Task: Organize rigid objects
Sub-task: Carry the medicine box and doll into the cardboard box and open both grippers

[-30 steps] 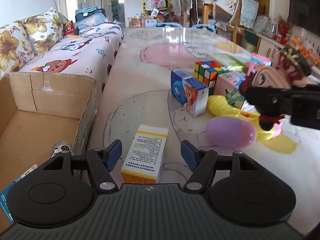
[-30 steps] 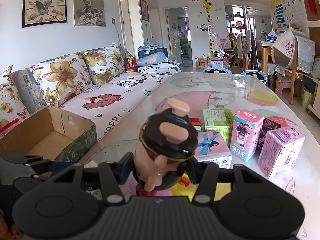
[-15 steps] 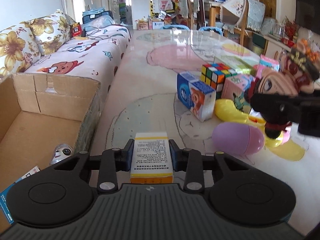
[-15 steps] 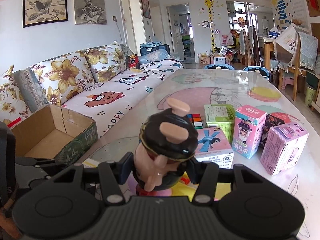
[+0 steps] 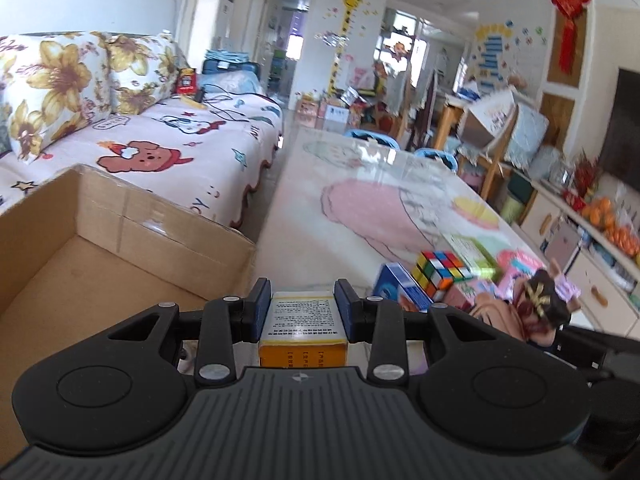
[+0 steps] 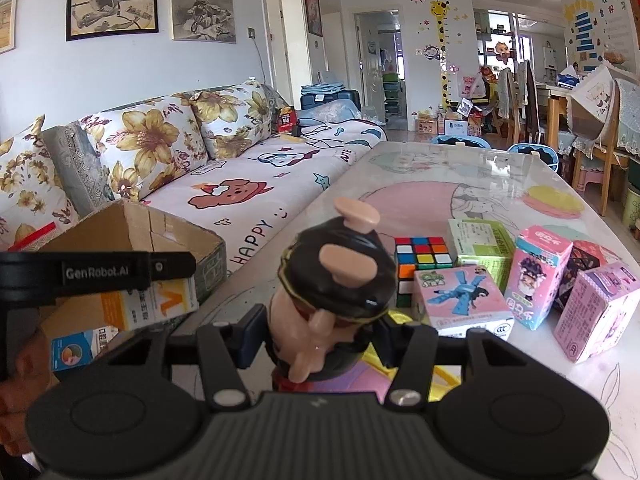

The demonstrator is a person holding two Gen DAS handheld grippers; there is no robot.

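Note:
My left gripper (image 5: 302, 314) is shut on a white and orange medicine box (image 5: 302, 320) and holds it lifted above the table, beside the open cardboard box (image 5: 132, 224) on the left. The held box also shows in the right wrist view (image 6: 154, 306), under the left gripper's finger (image 6: 100, 272). My right gripper (image 6: 318, 334) is shut on a doll figurine with black hair (image 6: 334, 292), held above the table; the figurine also shows in the left wrist view (image 5: 528, 312).
On the table (image 6: 460, 176) stand a Rubik's cube (image 6: 420, 264), a green box (image 6: 480, 248), several pink boxes (image 6: 536, 280) and a blue box (image 5: 400, 284). A flowered sofa (image 6: 260, 184) runs along the left, behind the cardboard box (image 6: 132, 232).
My left gripper closed on the medicine box and lifted it off the table, tilting up toward the cardboard box. My right gripper still holds the figurine and has shifted slightly.

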